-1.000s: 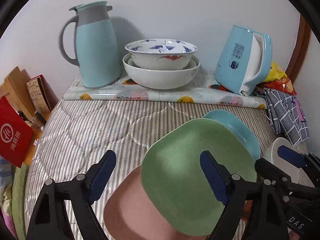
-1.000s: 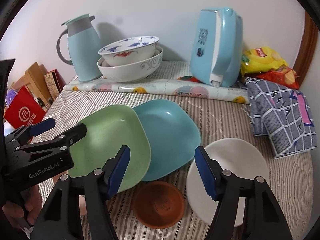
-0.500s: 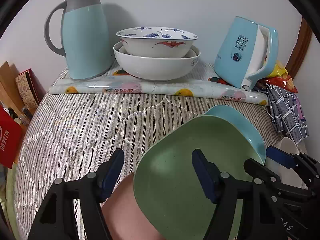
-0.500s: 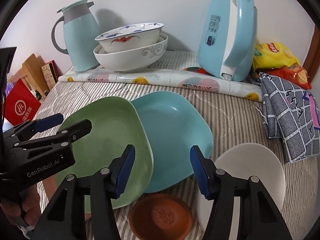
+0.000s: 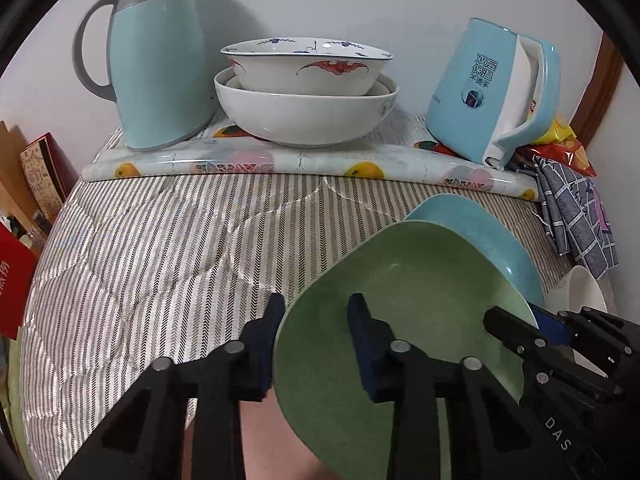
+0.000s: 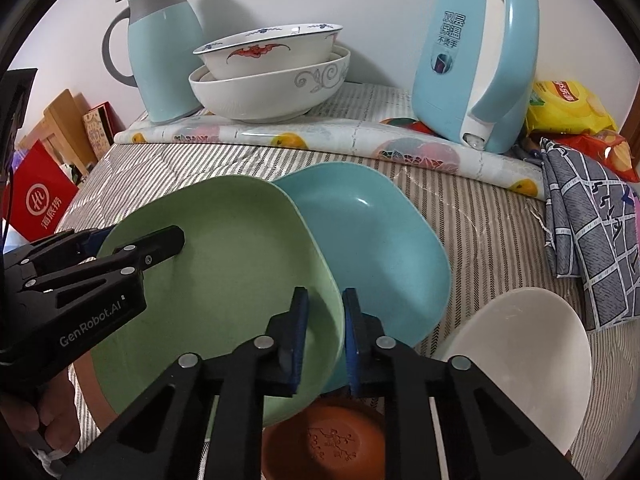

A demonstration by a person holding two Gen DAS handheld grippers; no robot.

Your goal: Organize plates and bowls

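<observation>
A green square plate (image 5: 420,300) (image 6: 224,248) lies over a pink plate (image 5: 256,440) and overlaps a blue square plate (image 6: 372,240) on the striped quilted surface. My left gripper (image 5: 316,340) straddles the green plate's left rim. Its jaws are closing, one pad outside and one inside the rim. My right gripper (image 6: 325,332) straddles the opposite rim, jaws closing tightly on it. Each gripper shows in the other's view: the left gripper (image 6: 140,238) and the right gripper (image 5: 520,320). A white bowl (image 6: 520,360) and a small brown dish (image 6: 328,440) sit near the front right.
Two stacked white bowls (image 5: 304,112) stand at the back between a blue thermos jug (image 5: 160,60) and a blue kettle (image 5: 488,92), on a rolled patterned mat (image 5: 280,160). A checked cloth (image 6: 592,232) and snack bags (image 6: 568,108) lie right. Boxes stand off the left edge.
Both grippers came down and closer to the green plate. Their wide jaws have narrowed onto its left and right rims.
</observation>
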